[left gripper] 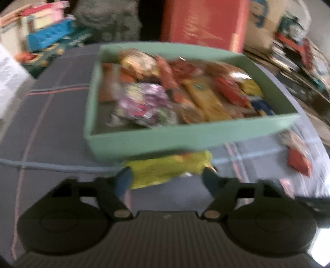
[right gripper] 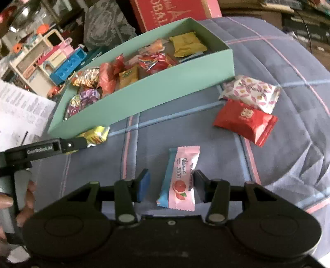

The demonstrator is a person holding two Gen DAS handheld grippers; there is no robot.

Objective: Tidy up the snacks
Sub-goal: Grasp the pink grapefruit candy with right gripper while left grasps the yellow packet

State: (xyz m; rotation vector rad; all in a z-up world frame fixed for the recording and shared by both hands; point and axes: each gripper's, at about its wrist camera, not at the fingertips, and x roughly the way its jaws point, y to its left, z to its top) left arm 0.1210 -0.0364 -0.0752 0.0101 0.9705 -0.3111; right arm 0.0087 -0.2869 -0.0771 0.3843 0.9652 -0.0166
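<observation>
A mint green box [left gripper: 165,138] [right gripper: 156,90] on a plaid cloth holds several snack packets. My left gripper [left gripper: 167,175] is shut on a yellow-green snack packet [left gripper: 165,171] just in front of the box's near wall; this packet [right gripper: 96,135] also shows in the right wrist view, with the left gripper [right gripper: 90,144] around it. My right gripper [right gripper: 171,183] is open around a pink and blue grapefruit packet [right gripper: 181,177] lying on the cloth. A red packet [right gripper: 245,121] and a white floral packet [right gripper: 251,92] lie to the right of the box.
A red carton [left gripper: 204,22] [right gripper: 171,12] stands behind the box. Toys [right gripper: 51,59] and printed paper [right gripper: 18,113] lie to the left. Stacked books and cardboard [left gripper: 292,45] sit at the right. A red packet [left gripper: 299,160] lies on the cloth.
</observation>
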